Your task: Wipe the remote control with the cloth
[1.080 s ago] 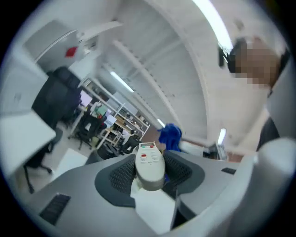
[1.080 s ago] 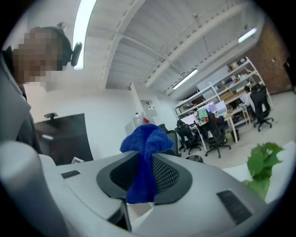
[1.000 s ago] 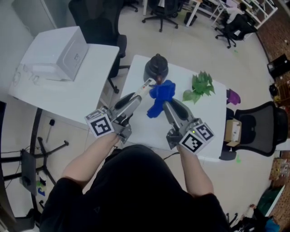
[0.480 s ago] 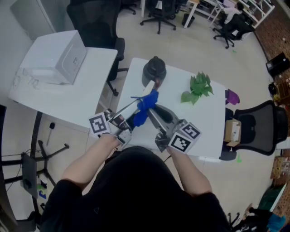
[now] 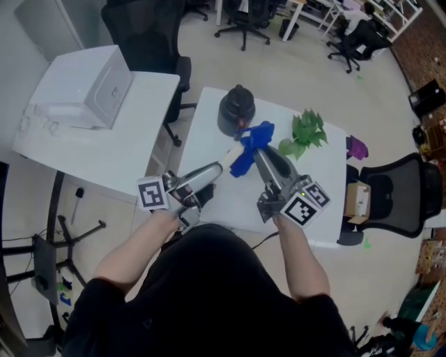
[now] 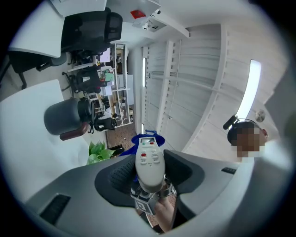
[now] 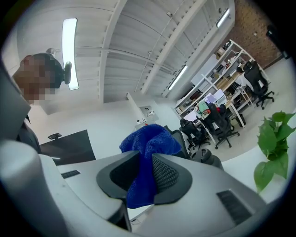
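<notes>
Below, white table (image 5: 322, 167); office chairs (image 5: 247, 19), perhaps shelving (image 5: 402, 12).

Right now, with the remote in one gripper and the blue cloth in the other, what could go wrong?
1. The left gripper holds the remote control by its lower end only, so pressing the cloth on the far end might tilt it or lever it out of the jaws.
2. The right gripper pinches just a bunched fold of the cloth; it could slip free.
3. The dark jug stands close behind; a long stroke might knock it.
</notes>
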The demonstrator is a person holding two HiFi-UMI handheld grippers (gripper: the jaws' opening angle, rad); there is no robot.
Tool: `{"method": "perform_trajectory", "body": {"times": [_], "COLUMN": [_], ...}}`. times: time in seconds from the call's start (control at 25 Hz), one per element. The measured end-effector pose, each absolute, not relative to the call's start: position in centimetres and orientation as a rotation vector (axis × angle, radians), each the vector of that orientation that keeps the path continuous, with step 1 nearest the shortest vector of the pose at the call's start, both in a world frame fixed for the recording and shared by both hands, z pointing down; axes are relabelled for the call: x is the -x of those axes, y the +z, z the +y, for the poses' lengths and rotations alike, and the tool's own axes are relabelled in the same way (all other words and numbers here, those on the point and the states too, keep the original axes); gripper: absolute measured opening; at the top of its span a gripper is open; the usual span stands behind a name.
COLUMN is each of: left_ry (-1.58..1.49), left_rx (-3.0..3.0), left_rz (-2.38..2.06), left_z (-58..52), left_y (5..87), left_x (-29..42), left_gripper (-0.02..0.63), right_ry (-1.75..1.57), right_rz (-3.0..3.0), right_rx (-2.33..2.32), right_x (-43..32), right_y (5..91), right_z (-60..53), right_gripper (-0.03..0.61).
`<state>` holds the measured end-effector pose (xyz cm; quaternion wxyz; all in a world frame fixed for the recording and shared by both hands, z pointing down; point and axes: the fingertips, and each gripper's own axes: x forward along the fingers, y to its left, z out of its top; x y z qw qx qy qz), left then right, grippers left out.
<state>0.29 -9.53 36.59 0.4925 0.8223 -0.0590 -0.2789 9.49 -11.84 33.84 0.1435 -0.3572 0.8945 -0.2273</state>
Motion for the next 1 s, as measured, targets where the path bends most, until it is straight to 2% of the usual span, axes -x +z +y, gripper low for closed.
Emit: {"method": "perform_trajectory", "body": {"times": [0.28,0.56,1.0], "left_ry": [-0.830,-0.811,-0.547], "left_rx": [-1.950,-1.964,-2.107], "left_rz": [-0.258,-0.201,-0.118], "left_z": [-13.2,-12.5,-8.3], "left_y": [35.3,34.3,36.9], "left_x": [2.4,0.8,-1.2], "left_gripper": [0.196,0.196,0.196], "right_ry": [-0.721,-0.797,-0.724], "right_rz": [2.649,2.709,2.604], "right_rx": [0.842,0.750,0.926], "right_x": [-5.6,-2.1,-7.8], "right_y": [35.1,37.1,35.2], "right_z": [-8.1,-6.9,-10.0], "right_gripper": [0.087,0.087,0.087]}}
